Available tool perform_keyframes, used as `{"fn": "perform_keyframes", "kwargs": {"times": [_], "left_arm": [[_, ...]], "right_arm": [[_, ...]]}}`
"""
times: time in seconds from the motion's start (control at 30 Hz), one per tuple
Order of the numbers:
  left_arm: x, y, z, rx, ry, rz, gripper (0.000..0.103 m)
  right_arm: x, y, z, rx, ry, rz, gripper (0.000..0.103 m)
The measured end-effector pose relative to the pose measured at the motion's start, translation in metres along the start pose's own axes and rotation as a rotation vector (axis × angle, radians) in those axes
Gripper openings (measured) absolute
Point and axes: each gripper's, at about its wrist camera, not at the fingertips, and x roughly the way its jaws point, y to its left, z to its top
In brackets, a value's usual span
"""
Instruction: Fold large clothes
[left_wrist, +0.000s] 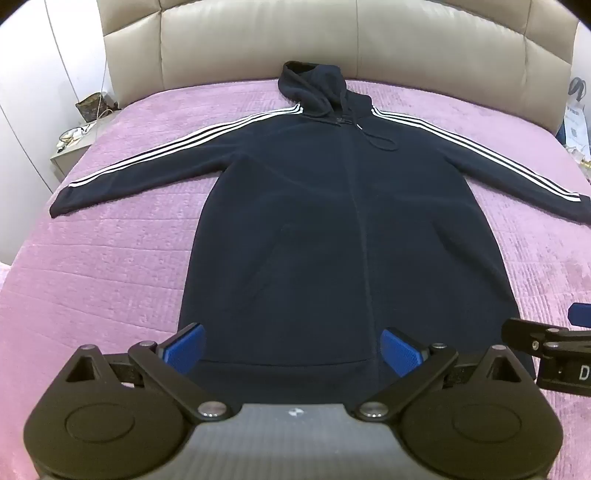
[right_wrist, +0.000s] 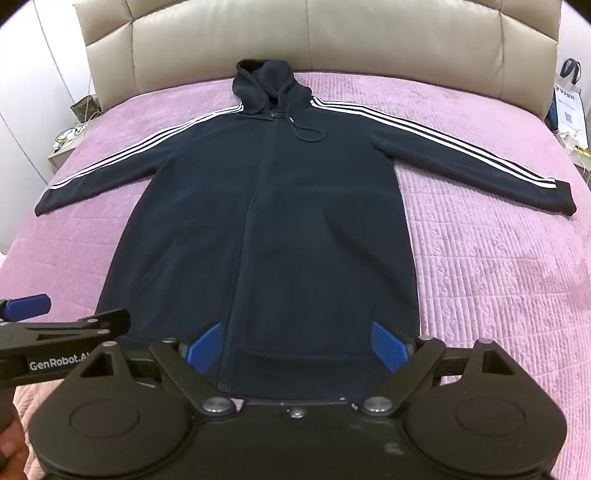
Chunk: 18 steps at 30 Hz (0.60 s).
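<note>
A long navy zip hoodie (left_wrist: 332, 221) (right_wrist: 266, 229) with white-striped sleeves lies flat, front up, on the pink bedspread (left_wrist: 110, 266), hood toward the headboard and both sleeves spread out. My left gripper (left_wrist: 291, 349) hovers open over the hem, left of the zip. My right gripper (right_wrist: 295, 345) stands open over the hem right of the zip. Nothing sits between either pair of blue pads. Each gripper shows at the edge of the other's view: the right gripper (left_wrist: 550, 343) and the left gripper (right_wrist: 55, 328).
A beige padded headboard (left_wrist: 332, 40) runs along the far side of the bed. A nightstand (left_wrist: 72, 144) with a bag and cables stands at the far left. A white bag (right_wrist: 570, 107) hangs at the far right. Bare bedspread (right_wrist: 498, 277) flanks the hoodie.
</note>
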Motion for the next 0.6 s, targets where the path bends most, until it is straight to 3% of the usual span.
{"fn": "perform_keyframes", "kwargs": {"times": [0.37,0.6], "left_arm": [[0.001,-0.010,-0.005,0.002,0.006,-0.015,0.102],[0.013,0.000,0.000,-0.032,0.035,-0.083,0.102]], "right_arm": [[0.005,0.006,-0.006,0.006,0.009,-0.002,0.102],[0.012,0.005,-0.002,-0.006,0.028,-0.006,0.102]]}}
